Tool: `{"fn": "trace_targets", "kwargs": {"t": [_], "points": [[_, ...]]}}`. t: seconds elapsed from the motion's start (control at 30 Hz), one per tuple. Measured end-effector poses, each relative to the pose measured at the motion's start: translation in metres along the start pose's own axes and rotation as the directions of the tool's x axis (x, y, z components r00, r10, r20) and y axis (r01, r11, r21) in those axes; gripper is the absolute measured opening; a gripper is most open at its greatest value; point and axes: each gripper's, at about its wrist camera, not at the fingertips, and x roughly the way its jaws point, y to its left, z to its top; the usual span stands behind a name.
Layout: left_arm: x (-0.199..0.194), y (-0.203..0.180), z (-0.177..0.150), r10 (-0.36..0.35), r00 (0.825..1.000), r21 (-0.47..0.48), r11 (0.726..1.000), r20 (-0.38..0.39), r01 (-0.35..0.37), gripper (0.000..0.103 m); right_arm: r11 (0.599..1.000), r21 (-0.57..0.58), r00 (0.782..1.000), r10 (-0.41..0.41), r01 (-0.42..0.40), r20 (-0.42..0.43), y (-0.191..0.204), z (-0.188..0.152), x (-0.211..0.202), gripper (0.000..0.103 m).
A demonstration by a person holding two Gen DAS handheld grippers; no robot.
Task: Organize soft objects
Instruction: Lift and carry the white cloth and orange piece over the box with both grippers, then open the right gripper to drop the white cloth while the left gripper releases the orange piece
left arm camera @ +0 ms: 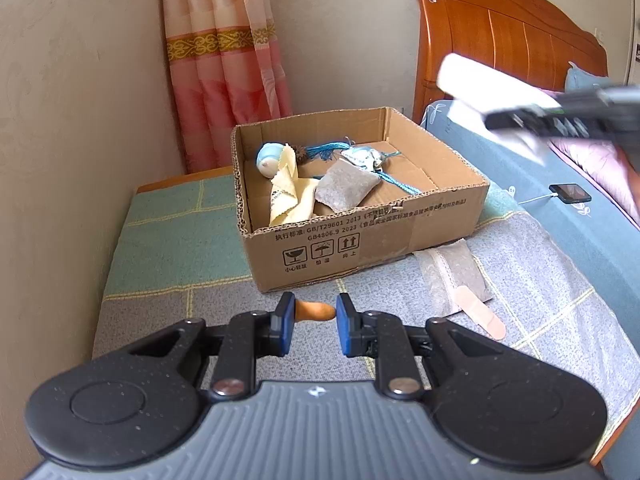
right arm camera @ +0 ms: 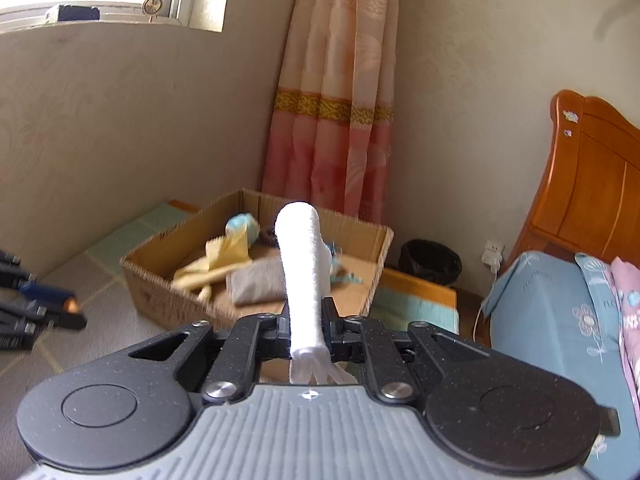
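Observation:
An open cardboard box [left arm camera: 400, 224] stands on the checked cloth. In it lie a yellow cloth [left arm camera: 290, 196], a grey pouch [left arm camera: 346, 190], a blue-white plush [left arm camera: 269, 159] and a blue tassel charm [left arm camera: 370, 158]. My right gripper [right arm camera: 307, 326] is shut on a rolled white cloth [right arm camera: 304, 264] and holds it in the air before the box [right arm camera: 168, 296]. It shows blurred at the upper right of the left wrist view [left arm camera: 496, 84]. My left gripper [left arm camera: 316, 322] is open low over the cloth, with a small orange-brown object [left arm camera: 316, 311] lying between its fingers.
A grey-white pouch [left arm camera: 452, 276] and a beige plaster strip [left arm camera: 482, 316] lie on the cloth right of the box. A bed with a wooden headboard [left arm camera: 512, 40] and a phone [left arm camera: 570, 193] is at right. A black bin [right arm camera: 430, 262] stands by the curtain [right arm camera: 332, 120].

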Motion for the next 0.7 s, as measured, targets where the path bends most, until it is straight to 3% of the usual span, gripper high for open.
{"fn": "trace_targets", "kwargs": {"t": [0.13,0.17,0.23,0.3,0.37,0.7], "points": [[0.002,0.004,-0.001,0.000,1.000,-0.006,1.000,0.000,0.000,0.020,1.000,0.017,1.000,0.013,-0.012,-0.013,-0.007,0.024,0.030,0.015],[0.003,0.005,-0.001,0.002,1.000,-0.010,1.000,-0.001,-0.002,0.020,1.000,0.023,1.000,0.017,-0.017,-0.024,-0.008,0.028,0.039,0.020],[0.005,0.008,-0.001,0.004,1.000,-0.011,1.000,-0.002,-0.004,0.020,0.999,0.047,0.998,0.027,-0.024,-0.052,-0.012,0.034,0.053,0.040],[0.006,0.011,-0.001,0.006,1.000,-0.013,1.000,-0.003,-0.006,0.020,0.998,0.059,0.999,0.013,-0.011,-0.048,-0.012,0.033,0.058,0.082],[0.007,0.014,0.000,0.009,1.000,-0.012,1.000,-0.002,-0.009,0.020,0.997,0.074,1.000,0.011,-0.009,-0.029,-0.011,0.030,0.057,0.097],[0.005,0.015,0.020,0.007,1.000,0.025,1.000,0.029,-0.008,0.020,0.993,0.121,0.998,0.007,0.001,-0.059,0.001,0.006,0.025,0.103]]}}
